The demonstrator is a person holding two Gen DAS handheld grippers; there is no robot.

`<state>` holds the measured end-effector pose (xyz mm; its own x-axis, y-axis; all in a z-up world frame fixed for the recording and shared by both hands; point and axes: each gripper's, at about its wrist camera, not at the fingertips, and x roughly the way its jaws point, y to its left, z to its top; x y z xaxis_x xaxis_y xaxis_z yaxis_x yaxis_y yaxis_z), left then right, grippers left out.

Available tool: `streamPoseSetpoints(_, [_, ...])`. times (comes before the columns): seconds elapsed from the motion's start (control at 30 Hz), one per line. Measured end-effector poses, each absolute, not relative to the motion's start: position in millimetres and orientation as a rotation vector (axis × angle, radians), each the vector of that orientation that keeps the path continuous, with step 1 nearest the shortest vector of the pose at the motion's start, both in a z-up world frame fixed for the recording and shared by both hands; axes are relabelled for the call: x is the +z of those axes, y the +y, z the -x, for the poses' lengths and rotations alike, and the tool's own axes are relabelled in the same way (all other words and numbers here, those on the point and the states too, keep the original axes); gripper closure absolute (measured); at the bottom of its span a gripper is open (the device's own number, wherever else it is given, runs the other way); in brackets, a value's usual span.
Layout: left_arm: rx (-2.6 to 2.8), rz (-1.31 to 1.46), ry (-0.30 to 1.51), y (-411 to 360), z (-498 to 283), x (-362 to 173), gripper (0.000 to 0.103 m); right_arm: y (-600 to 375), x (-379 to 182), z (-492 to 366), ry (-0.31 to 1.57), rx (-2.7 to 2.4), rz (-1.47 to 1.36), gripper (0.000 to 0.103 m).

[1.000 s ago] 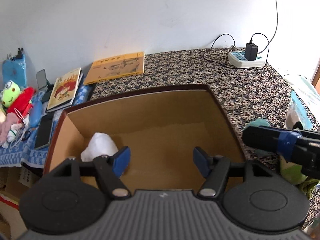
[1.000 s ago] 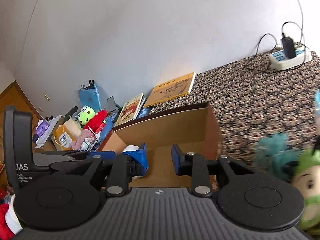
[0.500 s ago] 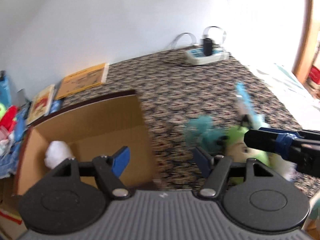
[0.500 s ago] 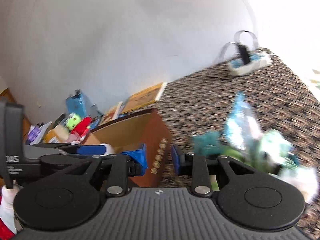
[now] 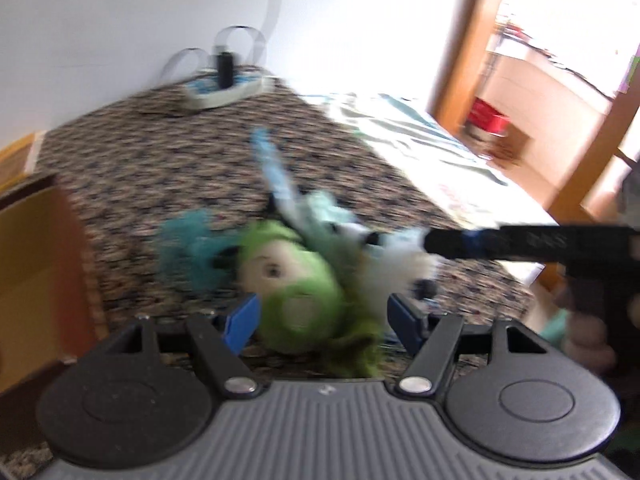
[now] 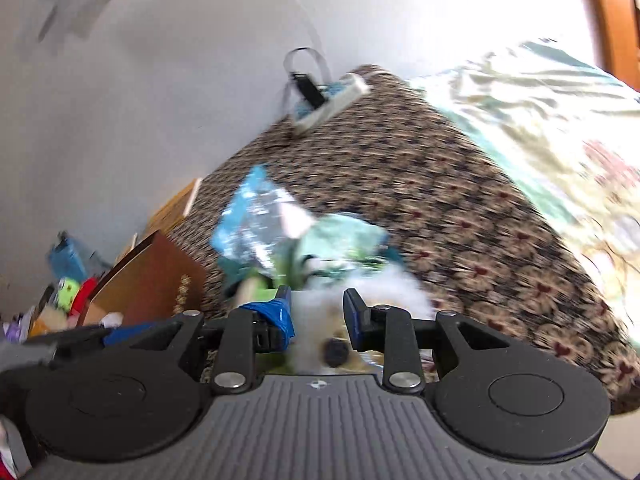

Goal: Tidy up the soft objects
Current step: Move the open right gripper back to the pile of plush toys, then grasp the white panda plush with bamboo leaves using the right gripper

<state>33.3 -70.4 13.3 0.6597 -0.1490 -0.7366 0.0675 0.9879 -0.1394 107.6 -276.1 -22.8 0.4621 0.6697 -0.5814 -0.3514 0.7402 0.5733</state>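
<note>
A blurred heap of soft toys lies on the patterned cloth (image 5: 168,160). The green plush (image 5: 296,292) with a pale face sits between the fingers of my left gripper (image 5: 322,320), which is open, its blue pads clear of the toy. Beside it are a teal fluffy piece (image 5: 192,252), a white fluffy toy (image 5: 396,268) and a blue crinkly packet (image 5: 276,176). My right gripper (image 6: 319,314) hovers over the white fluffy toy (image 6: 384,284), its jaws a narrow gap apart and not pressing. It shows as a black bar (image 5: 520,244) in the left wrist view.
The cardboard box (image 5: 32,260) (image 6: 160,280) stands left of the heap. A power strip (image 5: 224,88) with cables sits at the wall. A pale bedsheet (image 5: 420,140) lies to the right, a wooden door frame (image 5: 460,40) beyond. More toys (image 6: 68,292) are piled past the box.
Both views have swung right, from the box to the heap of soft toys, and dipped lower. The green plush now sits between the left fingers. Neither gripper's gap has visibly changed.
</note>
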Motion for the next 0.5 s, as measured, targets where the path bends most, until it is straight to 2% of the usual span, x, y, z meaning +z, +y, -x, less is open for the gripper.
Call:
streamPoseSetpoints(0.27, [-0.34,0.047,0.812,-108,-50,5,0.033,-301,-36,-127,0.933,0.564,-0.461,0.091])
streamPoseSetpoints(0.5, [-0.335,0.02,0.92,-121,-87,-35,0.033,-295,-51,-133,1.014,0.576,-0.467,0.087])
